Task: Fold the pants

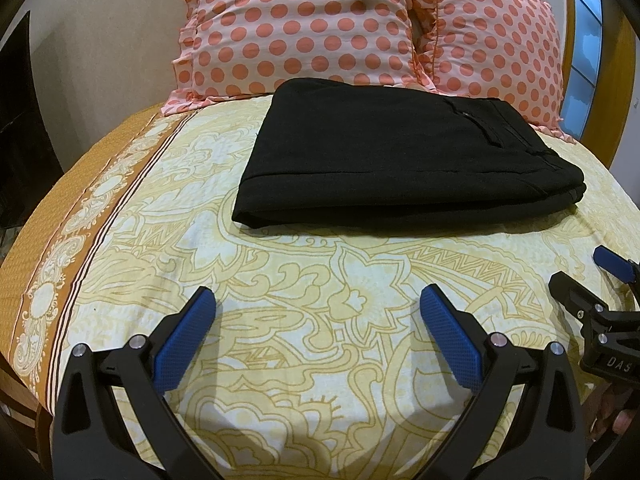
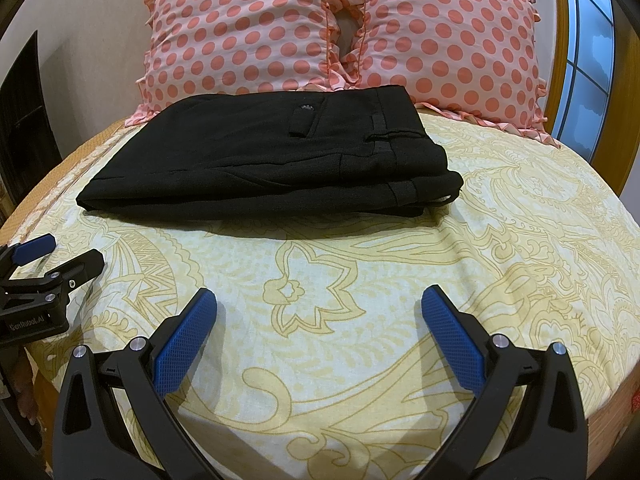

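Observation:
Black pants [image 1: 400,156] lie folded in a flat stack on the bed, in front of the pillows; they also show in the right wrist view [image 2: 272,160], with the waistband and a buttoned back pocket on top at the right. My left gripper [image 1: 318,300] is open and empty, held above the sheet well short of the pants. My right gripper [image 2: 318,300] is open and empty too, also short of the pants. Each gripper shows in the other's view: the right gripper [image 1: 588,280] at the right edge, the left gripper [image 2: 60,252] at the left edge.
The bed has a yellow floral sheet [image 1: 300,320] with an orange border [image 1: 48,280] on the left. Two pink polka-dot pillows [image 2: 240,32] [image 2: 452,40] stand behind the pants. A wooden headboard and a window [image 2: 588,60] are at the right.

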